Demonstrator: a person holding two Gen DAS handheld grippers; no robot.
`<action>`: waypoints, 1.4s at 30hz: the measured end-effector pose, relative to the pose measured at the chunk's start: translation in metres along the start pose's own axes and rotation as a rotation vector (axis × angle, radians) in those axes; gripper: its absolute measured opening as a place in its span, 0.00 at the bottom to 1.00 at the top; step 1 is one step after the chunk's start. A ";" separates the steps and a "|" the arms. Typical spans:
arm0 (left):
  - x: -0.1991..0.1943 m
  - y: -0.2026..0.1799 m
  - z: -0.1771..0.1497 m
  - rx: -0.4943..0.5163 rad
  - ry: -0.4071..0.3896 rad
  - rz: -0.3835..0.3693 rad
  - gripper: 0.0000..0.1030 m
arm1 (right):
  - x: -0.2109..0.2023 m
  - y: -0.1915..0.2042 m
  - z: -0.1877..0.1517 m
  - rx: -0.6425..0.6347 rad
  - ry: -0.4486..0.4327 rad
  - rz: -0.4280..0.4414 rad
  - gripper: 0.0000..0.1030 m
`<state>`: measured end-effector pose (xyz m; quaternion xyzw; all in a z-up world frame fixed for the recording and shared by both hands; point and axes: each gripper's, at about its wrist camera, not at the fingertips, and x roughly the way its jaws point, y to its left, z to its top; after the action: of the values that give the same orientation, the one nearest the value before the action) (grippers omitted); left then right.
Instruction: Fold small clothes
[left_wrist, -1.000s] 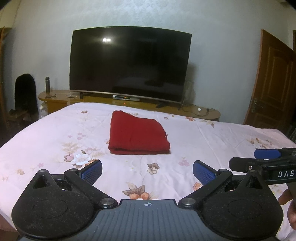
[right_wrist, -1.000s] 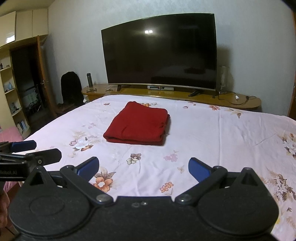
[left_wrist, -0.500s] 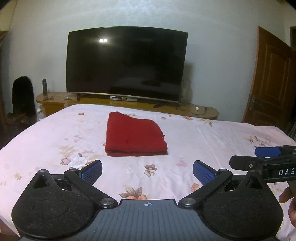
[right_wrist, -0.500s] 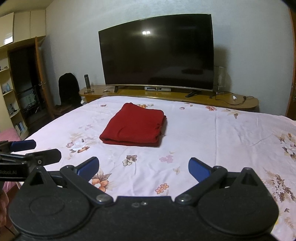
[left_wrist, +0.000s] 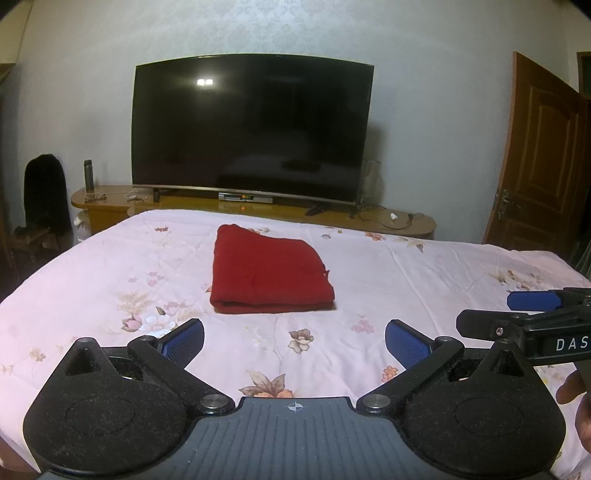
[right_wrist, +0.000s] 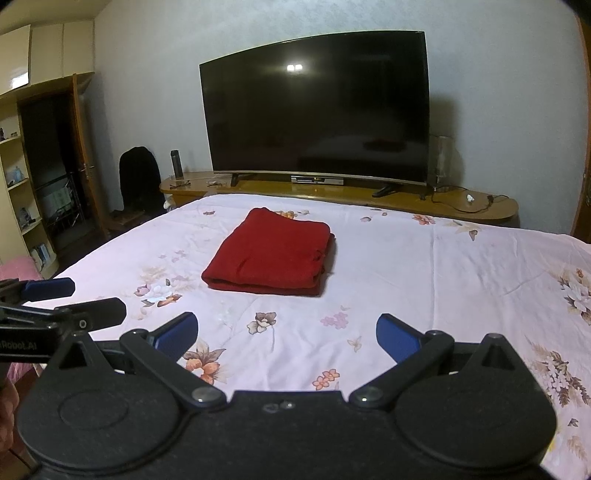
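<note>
A red garment (left_wrist: 267, 271) (right_wrist: 271, 256) lies folded into a neat rectangle on the pink floral bed sheet (left_wrist: 424, 280) (right_wrist: 443, 266). My left gripper (left_wrist: 294, 341) is open and empty, held well short of the garment above the sheet's near part. My right gripper (right_wrist: 286, 334) is also open with nothing between its blue pads. Each gripper shows at the edge of the other's view: the right gripper (left_wrist: 524, 314) on the right side, the left gripper (right_wrist: 62, 302) on the left side.
A large black TV (left_wrist: 251, 127) stands on a low wooden stand (left_wrist: 388, 221) beyond the bed. A brown door (left_wrist: 535, 158) is at the right. A dark chair (right_wrist: 140, 181), a flask (right_wrist: 176, 164) and shelves (right_wrist: 22, 184) stand at the left.
Both grippers have drawn back and risen slightly, so the folded garment looks a little smaller and farther away. Both stayed open.
</note>
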<state>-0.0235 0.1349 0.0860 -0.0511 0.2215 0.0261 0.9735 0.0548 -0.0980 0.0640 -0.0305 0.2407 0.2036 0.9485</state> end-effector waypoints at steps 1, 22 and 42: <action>0.000 0.000 0.000 0.000 0.001 0.001 1.00 | 0.000 0.001 0.000 -0.002 0.000 0.000 0.99; -0.001 0.002 0.001 0.001 -0.005 0.000 1.00 | 0.003 -0.003 0.001 -0.009 0.004 0.007 0.99; 0.006 0.003 0.000 0.018 -0.028 -0.024 1.00 | 0.005 -0.005 -0.002 -0.003 0.013 0.004 0.99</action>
<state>-0.0187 0.1385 0.0832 -0.0448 0.2075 0.0133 0.9771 0.0603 -0.1010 0.0595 -0.0330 0.2466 0.2054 0.9465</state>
